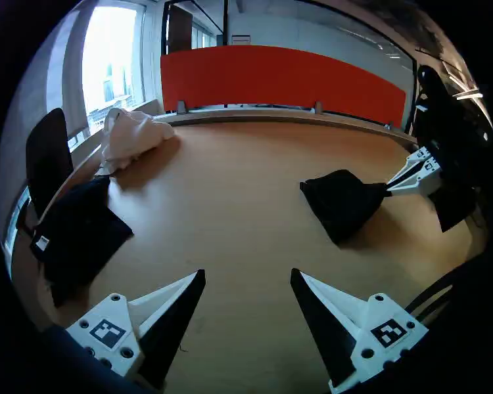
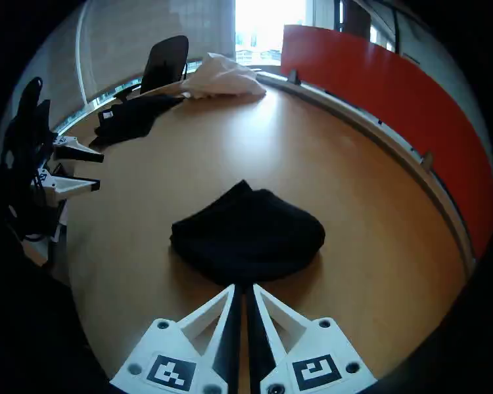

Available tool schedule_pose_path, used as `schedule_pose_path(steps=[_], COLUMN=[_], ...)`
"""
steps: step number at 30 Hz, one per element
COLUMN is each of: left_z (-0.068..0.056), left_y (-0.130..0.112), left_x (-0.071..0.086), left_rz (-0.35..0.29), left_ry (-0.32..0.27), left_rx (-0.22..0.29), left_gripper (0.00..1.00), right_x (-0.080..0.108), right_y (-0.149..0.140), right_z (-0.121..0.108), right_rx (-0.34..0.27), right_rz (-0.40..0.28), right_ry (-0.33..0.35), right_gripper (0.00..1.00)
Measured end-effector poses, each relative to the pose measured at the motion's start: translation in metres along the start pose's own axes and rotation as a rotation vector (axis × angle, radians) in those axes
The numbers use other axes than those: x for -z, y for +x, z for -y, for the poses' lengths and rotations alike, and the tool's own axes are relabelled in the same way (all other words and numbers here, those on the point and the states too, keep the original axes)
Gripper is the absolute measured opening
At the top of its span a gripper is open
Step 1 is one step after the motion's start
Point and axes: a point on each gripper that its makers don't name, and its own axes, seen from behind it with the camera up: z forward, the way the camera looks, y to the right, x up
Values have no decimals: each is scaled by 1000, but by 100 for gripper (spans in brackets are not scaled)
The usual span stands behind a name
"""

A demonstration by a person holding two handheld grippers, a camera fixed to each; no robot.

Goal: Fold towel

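Tabletop (image 1: 246, 171) of pale wood lay under my left gripper (image 1: 246, 272) in the left gripper view, its jaws spread wide and holding nothing. Across it my right gripper (image 1: 386, 188) pinched a corner of the black towel (image 1: 342, 203), with a white cloth (image 1: 131, 134) and a dark cloth (image 1: 75, 230) well apart on the left. In the right gripper view my right gripper (image 2: 244, 287) was clamped on the near edge of the black towel (image 2: 246, 236), which lay bunched on the wood, and my left gripper (image 2: 100, 172) gaped at the left.

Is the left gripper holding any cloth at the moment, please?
No, the left gripper stands open above the wooden table, with no cloth between its fingers.
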Motion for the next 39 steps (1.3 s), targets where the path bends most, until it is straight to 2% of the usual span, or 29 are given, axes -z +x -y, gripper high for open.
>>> schedule_pose_path(steps=[13,21,27,39], left_z=[-1,-1,1,-1], left_y=[9,19,26,29], left_x=[3,2,1,-2], left_rz=[-20,-39,-52,-52], left_ry=[-5,-8,-10,-17], left_rx=[-16,-14,0,-1], left_gripper=[96,96,96,96], right_x=[30,56,70,95], right_y=[88,125,130,114], right_z=[-31,-46,-61,-94], right_rx=[57,97,82,42], right_rz=[-102,-145,-157,-142], right_ry=[-49,-87,-113,-164], right_gripper=[4,4,4,4])
